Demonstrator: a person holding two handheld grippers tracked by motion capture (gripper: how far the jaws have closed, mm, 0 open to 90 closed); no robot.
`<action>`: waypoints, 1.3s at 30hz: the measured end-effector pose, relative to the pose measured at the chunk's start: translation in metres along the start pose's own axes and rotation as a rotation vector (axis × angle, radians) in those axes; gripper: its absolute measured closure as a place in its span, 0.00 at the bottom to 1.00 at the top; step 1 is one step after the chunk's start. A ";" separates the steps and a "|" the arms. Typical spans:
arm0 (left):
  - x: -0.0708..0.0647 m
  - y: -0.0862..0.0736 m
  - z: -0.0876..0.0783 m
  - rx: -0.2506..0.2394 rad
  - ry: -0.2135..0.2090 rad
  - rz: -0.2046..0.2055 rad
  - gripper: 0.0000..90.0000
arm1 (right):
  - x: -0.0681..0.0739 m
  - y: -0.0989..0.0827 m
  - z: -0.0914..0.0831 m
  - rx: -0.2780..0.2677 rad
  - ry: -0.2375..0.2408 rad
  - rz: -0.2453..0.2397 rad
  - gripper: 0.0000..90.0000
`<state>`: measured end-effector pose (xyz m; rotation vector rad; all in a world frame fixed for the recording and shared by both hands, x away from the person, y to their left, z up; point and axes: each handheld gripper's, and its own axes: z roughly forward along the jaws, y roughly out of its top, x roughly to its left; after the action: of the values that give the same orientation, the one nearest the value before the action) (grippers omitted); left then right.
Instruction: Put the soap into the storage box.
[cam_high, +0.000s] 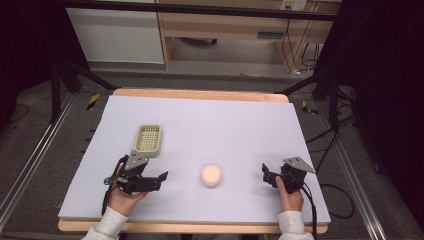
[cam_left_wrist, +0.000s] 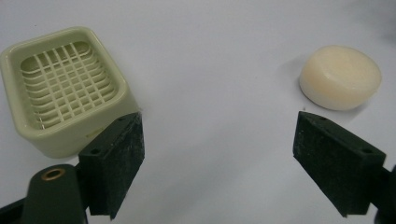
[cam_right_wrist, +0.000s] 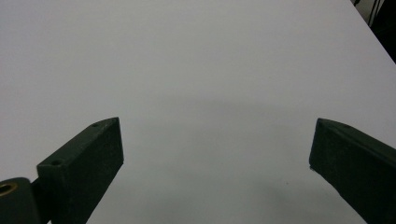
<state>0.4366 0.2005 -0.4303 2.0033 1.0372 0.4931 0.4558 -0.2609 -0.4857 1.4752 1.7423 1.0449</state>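
1. Pale lavender table (cam_high: 225, 120) on a wooden base sits centre frame in the high view; dark floor and black stands to either side, light wooden furniture along the top edge.
2. Round cream soap bar (cam_high: 211, 175) lies flat on the bare surface, lower centre of the high view; in the left gripper view it sits upper right (cam_left_wrist: 340, 77), apart from both jaws.
3. Pale green soap dish (cam_high: 148, 139) with a slotted grid floor stands upright, left of centre in the high view, above the left hand; upper left in the left gripper view (cam_left_wrist: 63, 88); nothing in it.
4. Left gripper (cam_high: 161, 177), lower left of the high view; jaws spread wide, nothing between them; aimed toward the gap between dish and soap, soap well off its right jaw.
5. Right gripper (cam_high: 265, 171), lower right of the high view; jaws likewise spread and holding nothing; its own view looks over bare table.
6. Step, as judged: approach before any grasp; soap untouched, dish unfilled; likely aim is soap into dish.
7. Next move calls for: one gripper swung to centre the soap between its jaws, lowered close to the surface since the bar is low, closed across its width; bar may be slick, so a firm, square grip; then a lift over the dish rim.
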 end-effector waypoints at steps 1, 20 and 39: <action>0.000 0.000 0.000 0.005 -0.001 0.006 0.18 | 0.000 0.000 0.000 0.000 0.001 0.001 0.04; -0.011 0.015 0.002 -0.007 -0.034 0.028 0.18 | 0.000 0.000 0.000 0.001 -0.001 -0.001 0.04; -0.032 0.029 0.018 -0.003 -0.082 0.071 0.19 | 0.000 0.000 0.000 0.002 0.001 -0.001 0.04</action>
<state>0.4432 0.1561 -0.4172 2.0463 0.9171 0.4458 0.4559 -0.2609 -0.4857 1.4751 1.7454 1.0438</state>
